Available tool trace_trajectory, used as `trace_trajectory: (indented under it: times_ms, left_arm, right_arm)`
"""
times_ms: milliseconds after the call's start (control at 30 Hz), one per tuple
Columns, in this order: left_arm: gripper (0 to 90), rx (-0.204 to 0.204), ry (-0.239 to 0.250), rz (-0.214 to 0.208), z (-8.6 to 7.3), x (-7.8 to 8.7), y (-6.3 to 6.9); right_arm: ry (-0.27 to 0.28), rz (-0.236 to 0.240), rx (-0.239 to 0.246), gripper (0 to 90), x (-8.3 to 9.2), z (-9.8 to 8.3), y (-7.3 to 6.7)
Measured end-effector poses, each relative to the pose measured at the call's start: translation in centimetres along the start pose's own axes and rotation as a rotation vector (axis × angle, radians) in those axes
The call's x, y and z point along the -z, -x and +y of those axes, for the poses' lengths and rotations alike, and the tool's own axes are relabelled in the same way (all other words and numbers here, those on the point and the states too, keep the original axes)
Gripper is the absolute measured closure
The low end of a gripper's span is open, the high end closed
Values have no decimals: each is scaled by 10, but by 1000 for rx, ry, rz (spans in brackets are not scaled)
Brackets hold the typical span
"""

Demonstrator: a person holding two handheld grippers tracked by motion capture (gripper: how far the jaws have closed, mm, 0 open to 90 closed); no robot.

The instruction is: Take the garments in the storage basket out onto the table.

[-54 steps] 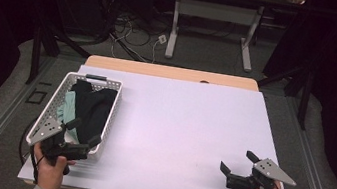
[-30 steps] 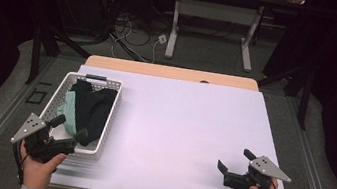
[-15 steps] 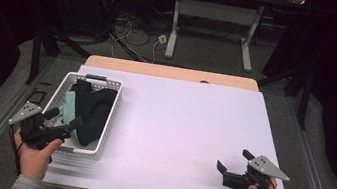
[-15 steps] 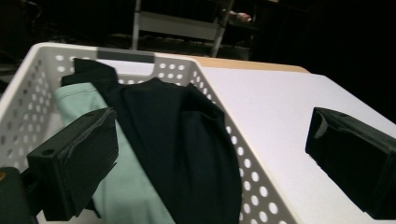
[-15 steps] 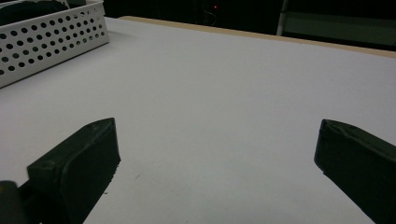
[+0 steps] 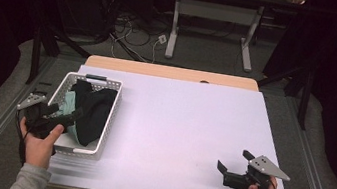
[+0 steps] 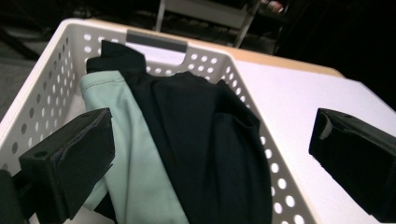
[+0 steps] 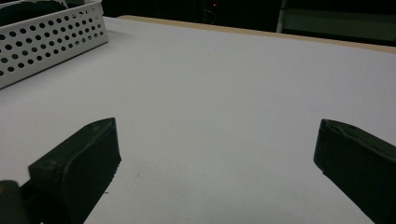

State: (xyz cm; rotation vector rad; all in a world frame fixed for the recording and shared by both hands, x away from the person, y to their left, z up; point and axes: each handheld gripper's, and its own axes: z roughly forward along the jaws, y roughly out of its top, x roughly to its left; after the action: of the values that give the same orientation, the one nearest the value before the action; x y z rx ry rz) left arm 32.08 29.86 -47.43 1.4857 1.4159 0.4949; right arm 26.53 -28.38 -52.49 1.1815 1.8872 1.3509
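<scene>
Since the earlier frames, the left gripper (image 6: 63, 113) has climbed from the table's near edge to the white perforated basket (image 6: 104, 121), jaws spread wide over the black garment (image 7: 205, 140) and mint-green cloth (image 7: 135, 158) inside. At the near right, the right gripper (image 6: 233, 166) sits low over the white tabletop (image 6: 182, 127), jaws parted and empty. No readable writing anywhere. Beyond lie a wooden table edge (image 6: 170, 72), floor cables (image 6: 135, 31) and a dark room
</scene>
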Motion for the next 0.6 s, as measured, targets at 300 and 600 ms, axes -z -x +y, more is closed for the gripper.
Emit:
trace_trajectory:
  times_ms: [300, 600]
  left_arm:
    - [2, 30, -69, 38, 11, -16, -2]
    - [2, 14, -109, 73, 17, -27, -4]
  right_arm:
    - [-11, 0, -11, 3, -1, -1, 1]
    - [-12, 11, -10, 6, -2, -1, 3]
